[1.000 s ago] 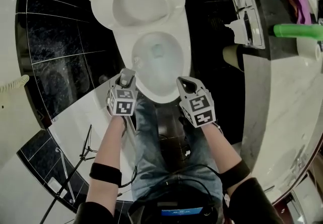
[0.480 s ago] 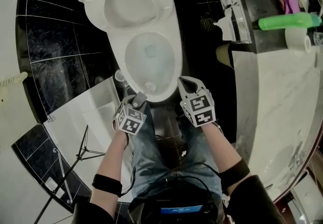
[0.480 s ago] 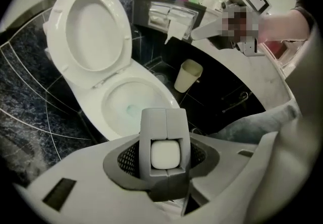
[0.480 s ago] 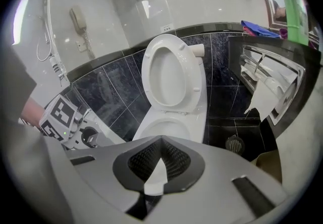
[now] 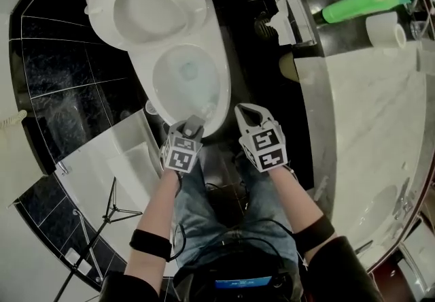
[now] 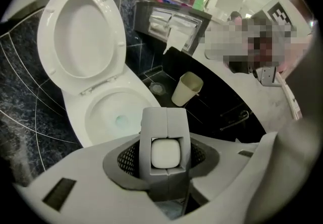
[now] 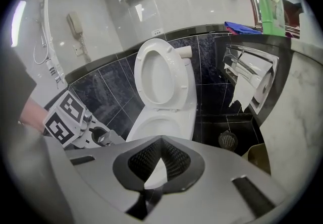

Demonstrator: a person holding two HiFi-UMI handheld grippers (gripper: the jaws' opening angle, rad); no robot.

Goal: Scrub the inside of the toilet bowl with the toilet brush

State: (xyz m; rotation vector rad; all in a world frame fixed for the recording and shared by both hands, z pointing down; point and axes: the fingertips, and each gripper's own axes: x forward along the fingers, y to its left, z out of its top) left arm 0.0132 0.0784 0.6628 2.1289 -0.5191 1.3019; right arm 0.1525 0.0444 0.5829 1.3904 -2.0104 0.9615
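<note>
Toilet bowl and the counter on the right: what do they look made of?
Toilet bowl: glossy white, probably glazed ceramic, judging by its smooth sheen. Counter: pale stone look with grey veining and a polished finish. It could be marble or an imitation; I can't tell which.

Toilet (image 5: 136,62) ahead, bin (image 6: 186,88) on the floor (image 5: 245,42) right of it, counter (image 5: 367,130) further right; block (image 6: 165,132) between the left tongs (image 5: 194,125)

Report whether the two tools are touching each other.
Apart. The head view shows a clear gap between the left tool and the right tool, held side by side.
</note>
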